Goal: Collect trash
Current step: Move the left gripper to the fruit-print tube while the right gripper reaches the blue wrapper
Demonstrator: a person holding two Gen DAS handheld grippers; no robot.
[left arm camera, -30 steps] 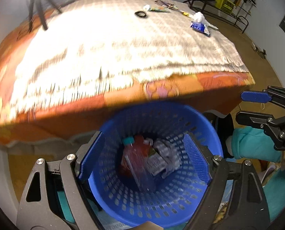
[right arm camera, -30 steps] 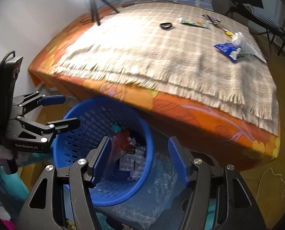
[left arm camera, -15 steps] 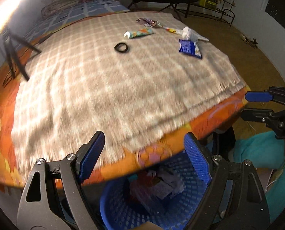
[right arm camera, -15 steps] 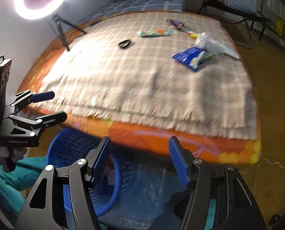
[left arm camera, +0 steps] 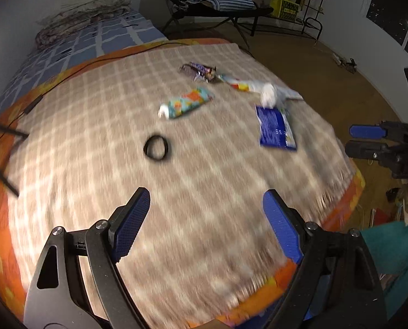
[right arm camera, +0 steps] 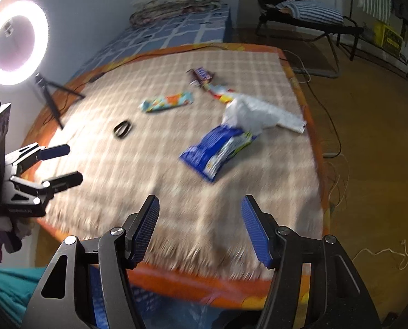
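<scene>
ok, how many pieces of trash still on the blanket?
5, plus a black ring. Blue packet nearest the right side; white crumpled bag just beyond it; teal wrapper mid-blanket; purple wrapper farthest; striped wrapper beside it. Blur may hide smaller bits.

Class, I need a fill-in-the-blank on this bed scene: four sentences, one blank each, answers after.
1. The black ring lies on the checked ____.
2. The wrapper nearest the right hand-held gripper is mostly ____.
3. Both the right and the left hand-held gripper hold ____.
4. The lamp beside the bed is shaped like a ____.

Answers: blanket; blue; nothing; ring
</scene>
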